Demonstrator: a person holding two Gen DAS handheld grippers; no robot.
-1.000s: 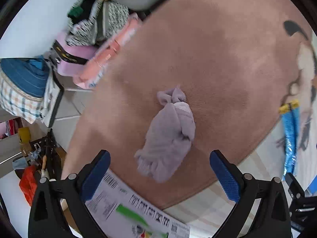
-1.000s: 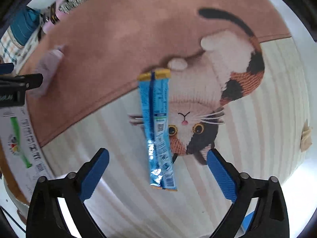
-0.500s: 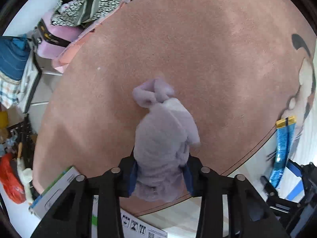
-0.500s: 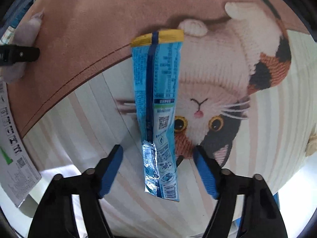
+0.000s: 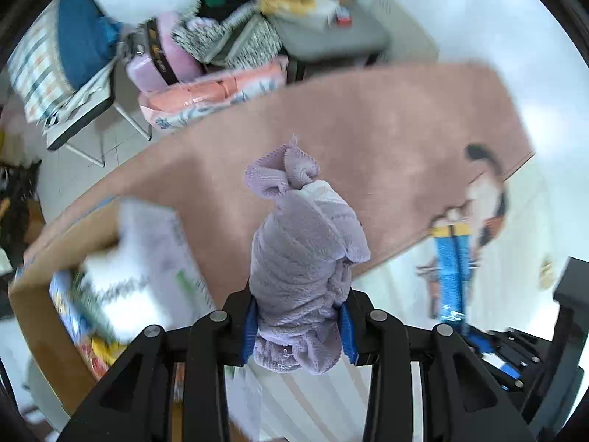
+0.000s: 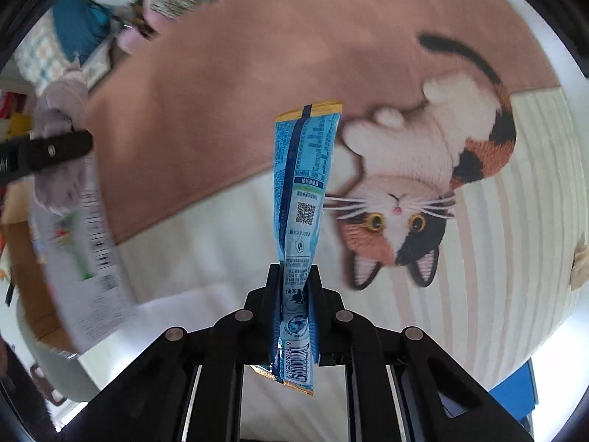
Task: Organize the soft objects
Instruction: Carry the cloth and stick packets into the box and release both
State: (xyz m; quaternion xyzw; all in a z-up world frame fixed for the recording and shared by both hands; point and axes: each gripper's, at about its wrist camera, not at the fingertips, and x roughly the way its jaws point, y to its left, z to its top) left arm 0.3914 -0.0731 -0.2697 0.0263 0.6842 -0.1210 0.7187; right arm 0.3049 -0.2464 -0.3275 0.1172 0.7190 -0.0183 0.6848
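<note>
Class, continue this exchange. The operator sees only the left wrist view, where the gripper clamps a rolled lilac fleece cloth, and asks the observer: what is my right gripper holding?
Observer: The right gripper is shut on a long blue foil packet, clamped near its barcode end.
Operator: Where is its other end?
Observer: The yellow-edged end sticks out free beyond the fingertips, beside the paw of the printed calico cat on the pink rug.
Operator: Any markings I could check?
Observer: A QR code sits about midway along the packet, facing the right wrist camera.
</note>
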